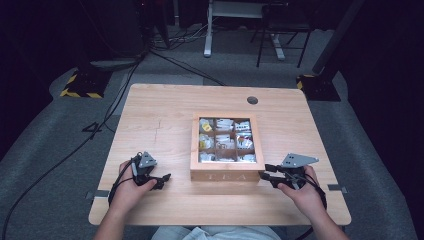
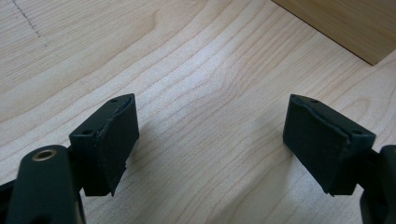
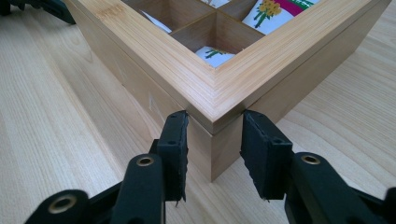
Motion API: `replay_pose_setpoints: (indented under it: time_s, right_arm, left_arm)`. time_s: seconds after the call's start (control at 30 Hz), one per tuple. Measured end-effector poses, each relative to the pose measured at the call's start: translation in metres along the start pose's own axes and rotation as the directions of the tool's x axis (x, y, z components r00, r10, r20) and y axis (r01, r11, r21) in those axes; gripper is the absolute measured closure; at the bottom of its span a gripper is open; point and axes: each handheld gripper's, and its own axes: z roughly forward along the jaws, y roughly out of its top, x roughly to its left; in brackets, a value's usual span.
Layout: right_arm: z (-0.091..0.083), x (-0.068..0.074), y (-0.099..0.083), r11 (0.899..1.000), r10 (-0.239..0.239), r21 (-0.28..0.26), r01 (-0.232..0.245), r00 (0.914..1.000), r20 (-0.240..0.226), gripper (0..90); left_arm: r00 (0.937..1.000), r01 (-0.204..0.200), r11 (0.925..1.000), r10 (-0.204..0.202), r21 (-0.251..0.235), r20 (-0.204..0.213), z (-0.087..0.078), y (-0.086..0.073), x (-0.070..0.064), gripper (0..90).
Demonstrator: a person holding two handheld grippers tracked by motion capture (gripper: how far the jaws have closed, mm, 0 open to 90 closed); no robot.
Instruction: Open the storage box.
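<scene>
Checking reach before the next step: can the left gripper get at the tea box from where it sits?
Probably yes. The left gripper is open on bare table, with nothing between it and the tea box close by.

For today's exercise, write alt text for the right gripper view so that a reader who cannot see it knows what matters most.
The right hand-held gripper straddles a near corner of a wooden tea box, one black jaw on each side of the corner. Behind, compartments hold tea packets; the box sits on a light wooden table.

Counter (image 1: 160,120): pale wood-grain top standing on grey floor (image 1: 45,150), carrying one wooden tea box (image 1: 226,172) sitting near the front edge, centre-right.
</scene>
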Motion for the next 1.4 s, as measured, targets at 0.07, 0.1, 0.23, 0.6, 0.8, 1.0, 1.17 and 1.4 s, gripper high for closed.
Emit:
replay_pose_setpoints:
  time_s: [0.07, 0.1, 0.23, 0.6, 0.8, 1.0, 1.17, 1.4]
  right_arm:
    - [0.0, 0.0, 0.0, 1.0, -0.007, 0.004, 0.007, 1.0, 0.006, 63.4]
    - [0.0, 0.001, 0.0, 1.0, -0.007, 0.005, 0.007, 1.0, 0.007, 63.9]
    - [-0.002, 0.001, 0.001, 1.0, -0.012, 0.013, 0.012, 0.9999, 0.01, 66.8]
    - [-0.012, 0.001, 0.008, 0.999, 0.018, -0.039, -0.018, 0.9998, 0.001, 73.9]
    - [-0.018, -0.002, 0.016, 0.997, 0.028, -0.067, -0.028, 0.9996, -0.006, 73.9]
    - [-0.023, -0.005, 0.026, 0.995, 0.045, -0.083, -0.047, 0.9988, -0.017, 76.3]
    - [-0.025, -0.006, 0.032, 0.994, 0.052, -0.092, -0.053, 0.9985, -0.017, 80.1]
    - [-0.027, -0.007, 0.04, 0.991, 0.063, -0.116, -0.065, 0.9978, -0.022, 87.7]
  left_arm:
    - [1.0, 0.0, 1.0, 0.0, 0.0, 0.0, 0.0, 0.0, 0.0, 19.0]
    - [1.0, 0.0, 1.0, 0.0, 0.0, 0.0, 0.0, 0.0, 0.0, 19.0]
    - [1.0, 0.0, 1.0, 0.0, 0.0, 0.0, 0.0, 0.0, 0.0, 19.0]
    - [1.0, -0.003, 1.0, 0.003, 0.004, -0.004, 0.0, 0.001, 0.0, 19.0]
    - [1.0, -0.003, 1.0, 0.003, 0.005, -0.004, 0.0, 0.001, 0.0, 19.0]
    - [1.0, -0.003, 1.0, 0.003, 0.004, -0.004, 0.0, 0.001, 0.0, 19.0]
    - [1.0, -0.001, 1.0, 0.001, 0.004, -0.002, 0.0, 0.001, 0.0, 18.9]
    - [1.0, 0.0, 1.0, 0.0, 0.004, 0.0, 0.001, 0.001, 0.0, 19.0]
